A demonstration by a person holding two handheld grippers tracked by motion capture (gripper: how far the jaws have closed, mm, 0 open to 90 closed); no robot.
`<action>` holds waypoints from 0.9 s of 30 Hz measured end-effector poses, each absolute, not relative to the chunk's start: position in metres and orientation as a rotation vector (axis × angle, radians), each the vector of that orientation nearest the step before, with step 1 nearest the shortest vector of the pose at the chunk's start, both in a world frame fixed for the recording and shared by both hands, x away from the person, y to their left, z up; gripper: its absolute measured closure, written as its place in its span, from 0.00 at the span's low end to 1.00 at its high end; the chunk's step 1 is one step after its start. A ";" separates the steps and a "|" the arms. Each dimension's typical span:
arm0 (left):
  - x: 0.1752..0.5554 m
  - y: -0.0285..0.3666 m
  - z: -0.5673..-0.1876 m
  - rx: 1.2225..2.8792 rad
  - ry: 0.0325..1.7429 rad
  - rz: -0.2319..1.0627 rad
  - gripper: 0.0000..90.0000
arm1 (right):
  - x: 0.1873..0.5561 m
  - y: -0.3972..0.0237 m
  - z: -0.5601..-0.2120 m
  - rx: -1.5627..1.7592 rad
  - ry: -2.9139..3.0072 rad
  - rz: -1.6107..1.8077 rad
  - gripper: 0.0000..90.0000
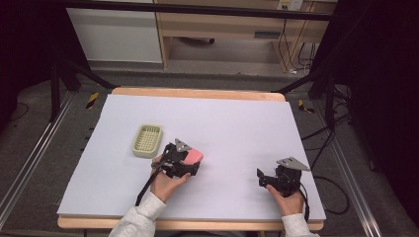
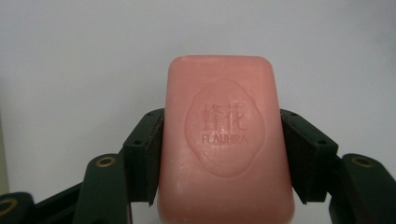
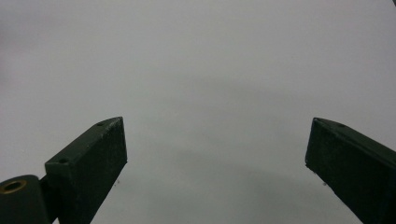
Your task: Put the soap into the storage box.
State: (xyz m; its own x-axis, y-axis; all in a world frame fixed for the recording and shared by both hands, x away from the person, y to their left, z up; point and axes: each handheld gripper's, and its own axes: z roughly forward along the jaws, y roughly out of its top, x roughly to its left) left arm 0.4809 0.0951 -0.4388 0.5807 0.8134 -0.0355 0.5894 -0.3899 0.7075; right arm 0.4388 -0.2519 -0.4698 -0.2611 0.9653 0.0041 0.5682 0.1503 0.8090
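1. Soap comes last in size here, so I start with the white surface (image 1: 237,128): one sheet over one wooden table, laid to give a plain, even background for the work.
2. One pale green soap dish (image 1: 147,140) sits left of centre on it, ribbed floor up and nothing in it, just beside my left hand; I judge it is where the bar is meant to go.
3. Two claws. My left claw (image 2: 224,154) is clamped on the bar's long sides, gripping its lower half so the stamped face stays up. My right claw (image 3: 217,154) rests near the right edge, well apart, its jaws spread with nothing between them.
4. One pink soap (image 2: 226,140), held in the left claw just right of the dish.
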 end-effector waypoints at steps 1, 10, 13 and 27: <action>0.481 0.096 -0.438 2.115 1.114 0.416 0.42 | 0.439 -0.252 -0.470 1.458 1.901 0.973 0.06; 0.481 0.108 -0.432 2.107 1.111 0.419 0.42 | 0.439 -0.252 -0.470 1.461 1.900 0.974 0.06; 0.481 0.112 -0.429 2.106 1.112 0.425 0.42 | 0.439 -0.252 -0.470 1.458 1.899 0.973 0.06; 0.479 0.136 -0.419 2.083 1.132 0.445 0.42 | 0.439 -0.252 -0.470 1.461 1.899 0.970 0.06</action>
State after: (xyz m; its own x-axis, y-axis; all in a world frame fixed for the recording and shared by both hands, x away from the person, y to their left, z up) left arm 0.4795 0.1355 -0.4186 0.5564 0.8302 -0.0347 0.5844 -0.3613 0.7266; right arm 0.4388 -0.2519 -0.4704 -0.2586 0.9660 0.0040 0.5692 0.1490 0.8086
